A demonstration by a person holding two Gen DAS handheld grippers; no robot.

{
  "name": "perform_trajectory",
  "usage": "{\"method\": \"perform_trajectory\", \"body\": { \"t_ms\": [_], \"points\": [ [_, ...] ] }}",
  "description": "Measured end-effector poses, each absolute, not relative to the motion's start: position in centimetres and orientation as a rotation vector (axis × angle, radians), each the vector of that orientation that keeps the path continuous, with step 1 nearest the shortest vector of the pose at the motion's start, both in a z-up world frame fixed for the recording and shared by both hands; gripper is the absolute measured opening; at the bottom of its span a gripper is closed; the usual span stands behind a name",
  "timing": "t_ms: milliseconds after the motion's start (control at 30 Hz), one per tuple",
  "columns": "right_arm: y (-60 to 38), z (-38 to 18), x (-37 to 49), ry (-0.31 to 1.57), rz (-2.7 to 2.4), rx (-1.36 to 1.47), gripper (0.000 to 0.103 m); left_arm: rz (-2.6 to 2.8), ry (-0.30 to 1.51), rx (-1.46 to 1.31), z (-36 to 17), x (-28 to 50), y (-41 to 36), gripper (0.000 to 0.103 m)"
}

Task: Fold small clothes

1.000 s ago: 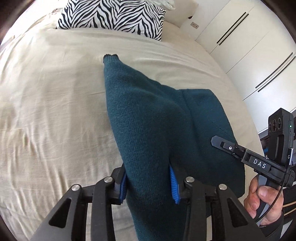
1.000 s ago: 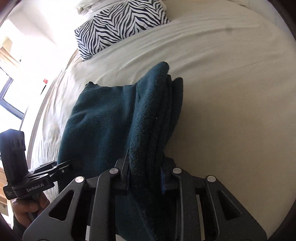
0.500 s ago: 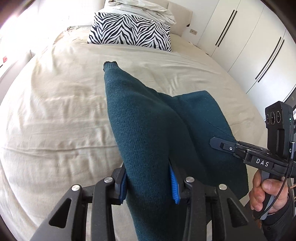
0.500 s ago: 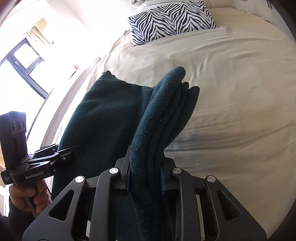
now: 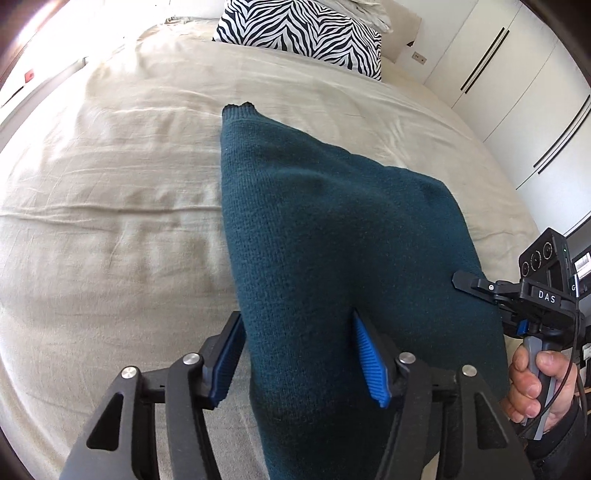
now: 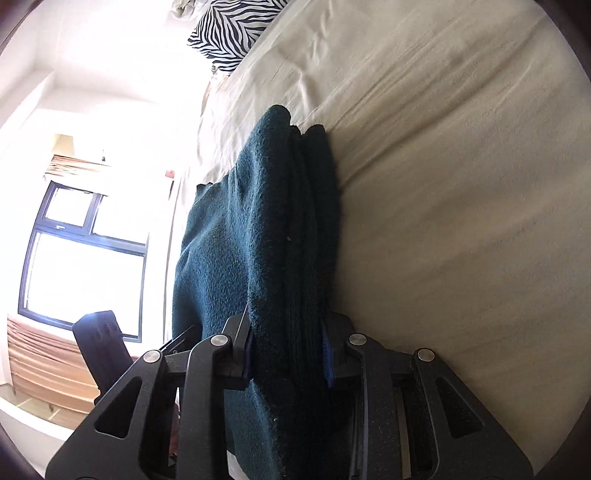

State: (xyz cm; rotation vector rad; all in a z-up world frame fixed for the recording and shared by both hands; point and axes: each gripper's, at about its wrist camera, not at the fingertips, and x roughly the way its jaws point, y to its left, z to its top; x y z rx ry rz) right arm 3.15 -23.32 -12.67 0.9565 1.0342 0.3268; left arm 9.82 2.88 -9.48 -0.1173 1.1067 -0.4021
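Beige bedding (image 5: 110,229) covers the bed we work over, and we take the zebra-striped pillow (image 5: 306,33) at its head as our landmark. Left of the pillow, in the right wrist view, a dark-framed window (image 6: 85,258) glares with daylight; right of the pillow, in the left wrist view, white wardrobe doors (image 5: 517,85) with thin dark handles line the wall.

Our dark teal knit garment (image 5: 332,240) lies draped well short of the pillow, toward us, its ribbed cuff end pointing at the pillow.

Our left claw (image 5: 299,354) sits at the garment's near end, farthest from the pillow. Its jaws are opening: the blue pads (image 5: 371,362) stand spread, the fabric runs between them, and on the right side a gap shows between pad and cloth; on the left side the fabric may just brush the pad, though we cannot be sure.

Our right claw (image 6: 286,350) is pinching a thick stack of folded teal layers, again at the end away from the pillow. Its jaws are beginning to ease apart, yet the pads appear pressed against the cloth. In the left wrist view a hand (image 5: 535,387) grips that tool's handle at the garment's right edge.
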Motion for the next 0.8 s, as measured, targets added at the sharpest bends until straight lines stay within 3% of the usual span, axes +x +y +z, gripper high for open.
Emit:
{"method": "perform_trajectory", "body": {
  "t_ms": [167,300,567,700,800],
  "points": [
    [-23.6,-11.5,3.8,1.043,0.289,0.966,0.031,-0.385,1.098,-0.148,-9.4,9.5,3.9,0.069],
    [-25.1,-8.9,2.7,0.999,0.167,0.905,0.041,-0.341,1.021,-0.098,-7.0,7.4,4.2,0.067],
    [-21.6,-3.0,-0.5,0.906,0.339,0.809,0.041,-0.369,0.934,-0.009,-5.0,3.8,2.4,0.067],
    [-19.1,-5.2,-1.1,0.985,0.386,0.776,0.041,-0.329,0.958,0.037,-7.4,3.6,1.4,0.071],
    [-18.5,-8.0,-1.1,1.03,0.348,0.755,0.034,-0.33,1.021,0.015,-9.4,4.2,1.7,0.073]
  ]
}}
